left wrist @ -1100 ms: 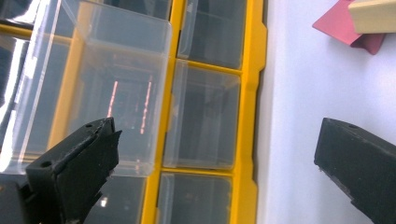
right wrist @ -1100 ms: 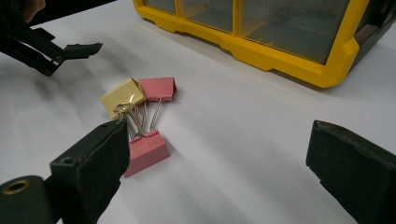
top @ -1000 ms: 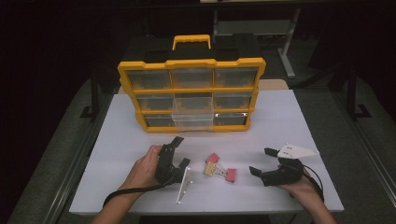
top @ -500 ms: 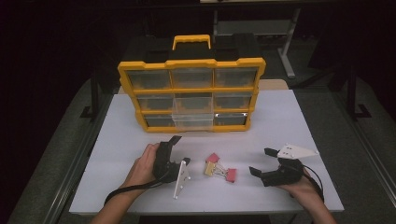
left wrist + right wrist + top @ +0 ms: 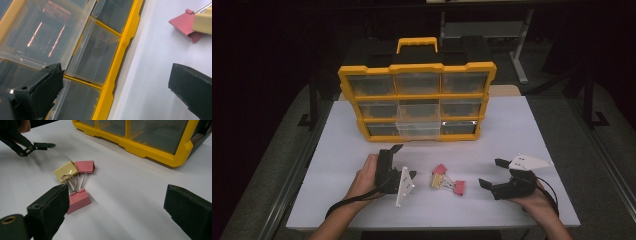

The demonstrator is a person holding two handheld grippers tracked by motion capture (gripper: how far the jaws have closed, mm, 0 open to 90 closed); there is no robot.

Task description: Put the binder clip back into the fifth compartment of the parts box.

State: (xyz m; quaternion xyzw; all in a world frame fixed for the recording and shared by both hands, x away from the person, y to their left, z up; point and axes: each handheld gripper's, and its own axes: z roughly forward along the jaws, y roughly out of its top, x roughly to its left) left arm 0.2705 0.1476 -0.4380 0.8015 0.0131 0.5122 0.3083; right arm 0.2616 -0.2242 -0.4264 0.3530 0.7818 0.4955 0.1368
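Left tool (image 5: 395, 161), right tool (image 5: 493, 173): agape.

High view: we look forward and down from above the near edge of the table (image 5: 522, 125), far enough back to take in the whole top and the yellow drawer box (image 5: 417, 102) at its far side. Left gripper view sits low and rolled sideways, very close to the box front (image 5: 117, 62); right gripper view sits low over the tabletop (image 5: 130, 195), looking across it at the box's lower edge (image 5: 150, 150). All three share the binder clips (image 5: 447, 181) (image 5: 192, 22) (image 5: 75, 182) mid-table.
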